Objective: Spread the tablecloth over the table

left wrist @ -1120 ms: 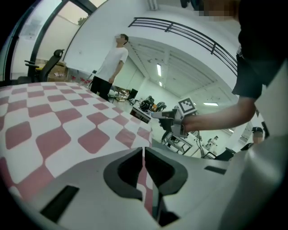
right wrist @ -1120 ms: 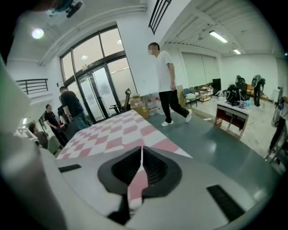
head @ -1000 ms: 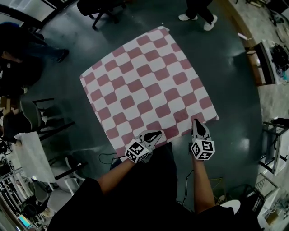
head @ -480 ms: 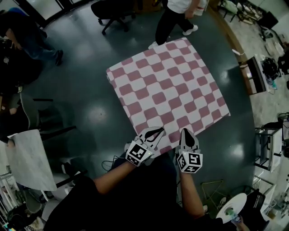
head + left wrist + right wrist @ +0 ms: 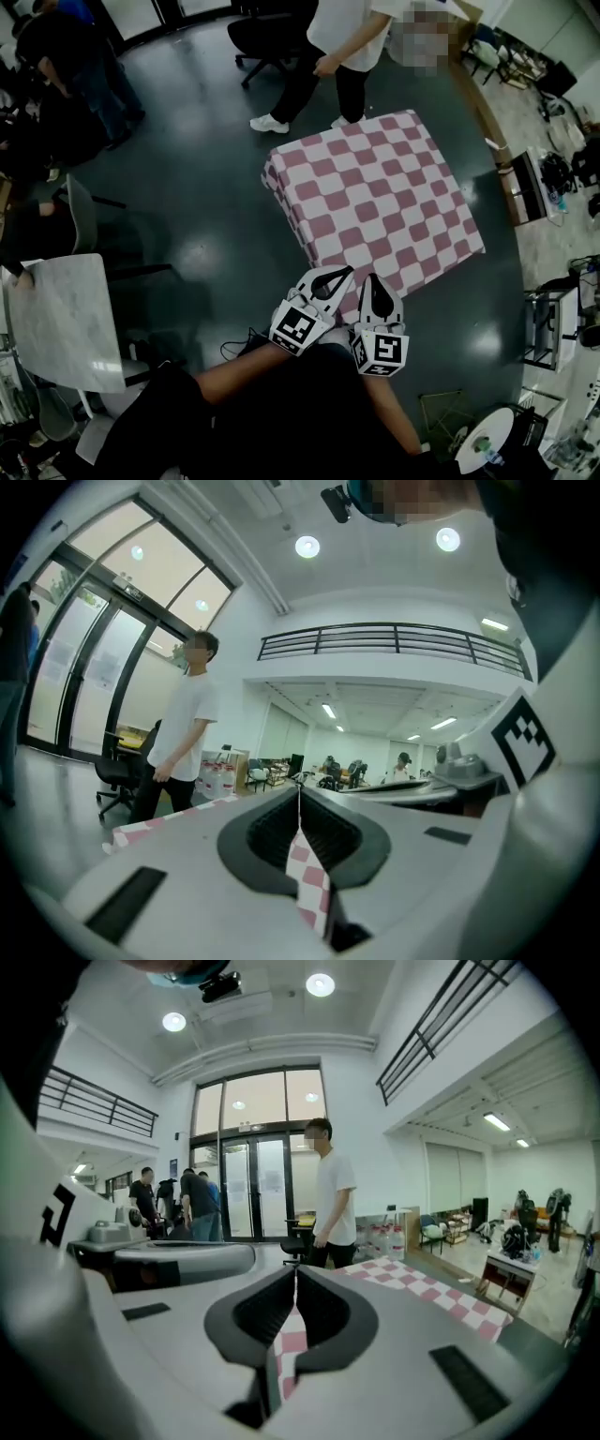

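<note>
Tablecloth [image 5: 375,202]: red-and-white checks, stretching away ahead of both grippers.
Left gripper [image 5: 347,273]: jaws closed tight on the tablecloth's near edge.
Right gripper [image 5: 373,278]: just beside the left, pinching the same edge.
Person [image 5: 339,37]: standing beyond the far edge.

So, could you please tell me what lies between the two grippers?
Just the near edge of the red-and-white checked tablecloth, which the left gripper and right gripper both pinch; the head view shows it.
</note>
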`<state>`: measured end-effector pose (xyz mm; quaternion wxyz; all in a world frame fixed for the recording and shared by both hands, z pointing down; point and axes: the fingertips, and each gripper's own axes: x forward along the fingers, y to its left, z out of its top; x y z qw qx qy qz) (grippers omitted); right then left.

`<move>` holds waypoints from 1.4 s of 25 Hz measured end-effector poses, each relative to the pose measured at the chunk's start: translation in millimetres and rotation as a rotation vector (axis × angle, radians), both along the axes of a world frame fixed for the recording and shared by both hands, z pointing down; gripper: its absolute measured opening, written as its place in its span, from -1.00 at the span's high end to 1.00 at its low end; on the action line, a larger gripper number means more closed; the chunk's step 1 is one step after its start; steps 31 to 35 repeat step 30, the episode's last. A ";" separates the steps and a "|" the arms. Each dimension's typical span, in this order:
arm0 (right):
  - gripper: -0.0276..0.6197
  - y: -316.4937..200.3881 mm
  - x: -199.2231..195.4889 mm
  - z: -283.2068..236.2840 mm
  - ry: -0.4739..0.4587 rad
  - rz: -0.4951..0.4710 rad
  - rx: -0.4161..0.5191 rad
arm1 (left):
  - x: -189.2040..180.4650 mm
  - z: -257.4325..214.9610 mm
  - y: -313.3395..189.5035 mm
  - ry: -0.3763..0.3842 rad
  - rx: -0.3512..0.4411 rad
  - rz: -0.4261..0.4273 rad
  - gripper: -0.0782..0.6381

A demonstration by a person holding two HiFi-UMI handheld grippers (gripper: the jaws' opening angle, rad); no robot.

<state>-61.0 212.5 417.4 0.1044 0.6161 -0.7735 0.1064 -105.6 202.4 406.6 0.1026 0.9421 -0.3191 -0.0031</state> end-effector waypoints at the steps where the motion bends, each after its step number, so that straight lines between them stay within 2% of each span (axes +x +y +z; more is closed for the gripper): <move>1: 0.85 1.8 -4.5 -7.3 0.021 -0.015 0.018 | -1.8 -6.7 3.5 0.005 0.017 -0.013 0.73; 7: 0.87 18.3 -7.4 -36.5 0.093 -0.033 0.072 | -2.0 -32.4 21.2 0.025 0.069 -0.037 0.73; 14: 0.87 28.2 -11.9 -46.9 0.109 -0.051 0.111 | -9.2 -46.6 24.7 0.053 0.094 -0.096 0.73; 24: 0.87 34.7 -29.8 -44.6 0.094 -0.075 0.125 | -28.7 -45.7 39.2 0.028 0.130 -0.107 0.73; 30: 0.87 37.4 -46.7 -38.5 0.084 -0.101 0.105 | -40.8 -38.9 43.3 0.045 0.083 -0.096 0.73; 35: 0.87 37.4 -46.7 -38.5 0.084 -0.101 0.105 | -40.8 -38.9 43.3 0.045 0.083 -0.096 0.73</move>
